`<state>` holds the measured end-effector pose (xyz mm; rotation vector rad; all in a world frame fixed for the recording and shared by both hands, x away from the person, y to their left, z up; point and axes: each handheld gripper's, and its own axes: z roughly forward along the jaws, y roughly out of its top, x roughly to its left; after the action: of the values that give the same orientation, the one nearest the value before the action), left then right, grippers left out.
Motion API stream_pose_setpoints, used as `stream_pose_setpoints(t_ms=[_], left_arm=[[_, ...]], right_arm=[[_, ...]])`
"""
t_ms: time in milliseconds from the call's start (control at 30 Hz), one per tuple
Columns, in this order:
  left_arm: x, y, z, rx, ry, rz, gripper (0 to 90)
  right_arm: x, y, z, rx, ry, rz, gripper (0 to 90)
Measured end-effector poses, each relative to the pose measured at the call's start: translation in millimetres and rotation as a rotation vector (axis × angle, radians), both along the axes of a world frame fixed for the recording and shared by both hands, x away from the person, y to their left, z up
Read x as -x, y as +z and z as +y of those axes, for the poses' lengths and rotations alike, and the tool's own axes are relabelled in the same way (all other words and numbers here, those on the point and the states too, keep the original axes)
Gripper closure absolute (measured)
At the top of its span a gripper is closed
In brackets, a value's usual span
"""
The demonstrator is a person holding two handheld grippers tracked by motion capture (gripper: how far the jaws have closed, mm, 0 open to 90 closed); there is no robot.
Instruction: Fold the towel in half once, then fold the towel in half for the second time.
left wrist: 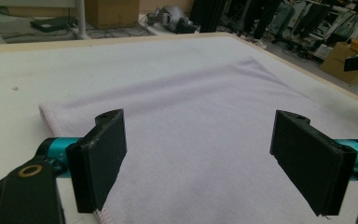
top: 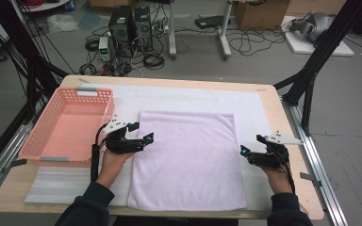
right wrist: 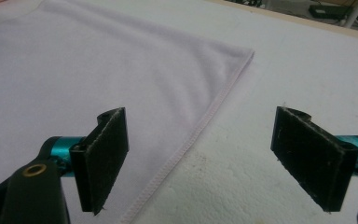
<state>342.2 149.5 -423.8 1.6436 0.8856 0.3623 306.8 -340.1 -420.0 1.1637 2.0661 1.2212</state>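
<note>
At the near edge of the table (top: pixel 283 117), the person's forearms in dark sleeves reach in from below, each hand carrying a gripper. The left gripper (top: pixel 141 133) sits at the left edge of the pale lilac towel (top: pixel 188 160), its jaws spread wide and empty; in the left gripper view the two black pads stand well apart above the towel (left wrist: pixel 191 130), with the hemmed edge running beside the left pad. The right gripper (top: pixel 252 148) rests at the towel's right edge, jaws likewise released and holding nothing; in the right gripper view the stitched hem of the towel (right wrist: pixel 74 70) runs between the two pads, with the white mat (right wrist: pixel 284 70) under the right one. The towel lies flat, spread out on the white mat (top: pixel 179 96) in the middle of the table. A pink basket (top: pixel 68 125) stands to the towel's left, just beside the left gripper.
</note>
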Motion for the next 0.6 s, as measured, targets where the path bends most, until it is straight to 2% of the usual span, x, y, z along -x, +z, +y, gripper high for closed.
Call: stream_pose_setpoints(t_ms=[400, 600], left_arm=[[-2.7, -2.7, 1.1, -0.013, 0.011, 0.023, 18.2], [-5.4, -4.5, 3.1, -0.023, 0.039, 0.04, 18.5]], right_arm=[[0.3, -1.1, -2.0, 0.0, -0.008, 0.006, 17.9], [-0.1, -2.2, -3.3, 0.012, -0.005, 0.006, 17.9]])
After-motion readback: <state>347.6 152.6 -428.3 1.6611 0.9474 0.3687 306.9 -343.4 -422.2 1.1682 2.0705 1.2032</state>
